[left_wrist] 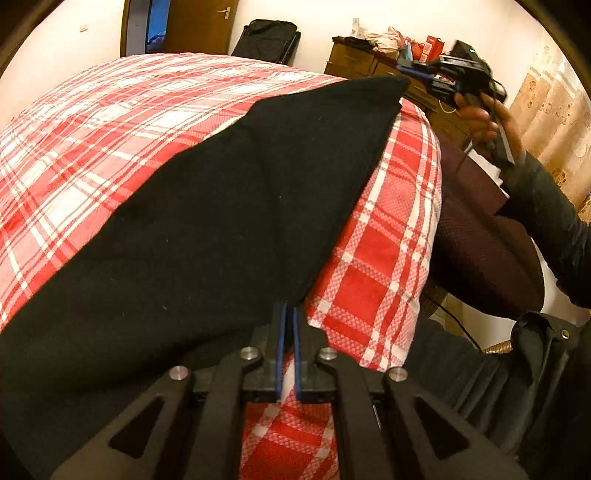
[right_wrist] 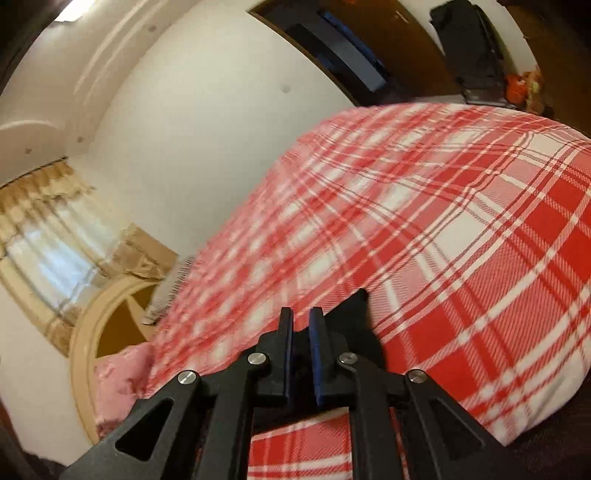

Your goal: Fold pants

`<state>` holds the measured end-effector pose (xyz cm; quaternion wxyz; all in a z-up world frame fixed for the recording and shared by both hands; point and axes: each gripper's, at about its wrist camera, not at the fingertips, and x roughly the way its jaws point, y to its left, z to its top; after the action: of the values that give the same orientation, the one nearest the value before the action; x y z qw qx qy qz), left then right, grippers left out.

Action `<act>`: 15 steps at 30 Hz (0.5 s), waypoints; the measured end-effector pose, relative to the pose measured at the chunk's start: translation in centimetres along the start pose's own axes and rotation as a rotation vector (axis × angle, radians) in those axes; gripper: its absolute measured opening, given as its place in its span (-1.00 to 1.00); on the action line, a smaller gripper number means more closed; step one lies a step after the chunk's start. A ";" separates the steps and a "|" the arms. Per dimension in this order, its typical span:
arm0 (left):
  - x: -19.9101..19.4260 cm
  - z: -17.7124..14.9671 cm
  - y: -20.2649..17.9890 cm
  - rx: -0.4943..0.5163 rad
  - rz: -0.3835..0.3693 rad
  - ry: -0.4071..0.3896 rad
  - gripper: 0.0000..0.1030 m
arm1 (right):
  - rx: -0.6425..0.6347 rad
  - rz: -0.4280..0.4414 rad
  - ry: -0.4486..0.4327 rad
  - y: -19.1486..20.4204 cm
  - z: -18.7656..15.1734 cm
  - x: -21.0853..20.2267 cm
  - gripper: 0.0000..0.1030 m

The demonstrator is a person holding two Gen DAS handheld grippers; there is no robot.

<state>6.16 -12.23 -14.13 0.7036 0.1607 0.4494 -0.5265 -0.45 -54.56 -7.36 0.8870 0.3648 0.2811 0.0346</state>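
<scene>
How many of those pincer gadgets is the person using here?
2. The left hand-held gripper pinches the near corner of the black pants on the checked bed cover. The right hand-held gripper holds the far corner, lifted up on the right side.

We see a home bedroom: a bed (left_wrist: 184, 122) under a red plaid cover, a cluttered wooden dresser (left_wrist: 365, 61), a door (left_wrist: 201, 26), and a curtained window (right_wrist: 48, 236).

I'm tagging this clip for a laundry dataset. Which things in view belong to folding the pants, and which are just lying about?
Job:
black pants
left gripper
right gripper
plaid bedspread

Lying about:
suitcase
cluttered dresser
curtains
</scene>
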 end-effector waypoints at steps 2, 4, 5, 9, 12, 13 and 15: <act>0.0 0.0 0.2 -0.001 -0.005 0.000 -0.92 | -0.030 -0.032 0.041 0.6 0.4 1.4 -0.82; -0.1 -0.1 0.2 0.010 -0.006 0.002 -0.92 | -0.053 -0.021 0.098 1.3 -0.1 2.7 -0.82; -0.1 -0.1 0.2 0.013 -0.006 0.004 -0.92 | -0.077 -0.010 0.142 2.0 -0.7 3.6 -0.82; -0.2 -0.2 0.3 0.011 -0.016 0.006 -0.92 | -0.299 -0.072 0.368 5.7 -5.7 7.1 -0.82; -0.1 -0.2 0.3 0.009 -0.020 0.006 -0.92 | -0.416 -0.084 0.394 7.3 -8.0 7.0 -0.81; 0.0 -0.1 0.3 0.010 -0.019 0.006 -0.92 | -0.412 -0.073 0.385 7.3 -7.9 6.6 -0.81; 0.0 -0.1 0.3 0.012 -0.018 0.007 -0.92 | -0.371 -0.049 0.337 6.7 -7.0 5.5 -0.77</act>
<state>6.41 -12.02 -14.26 0.6963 0.1628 0.4500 -0.5350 1.45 -43.83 -9.52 0.8799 0.1777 0.4228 0.1243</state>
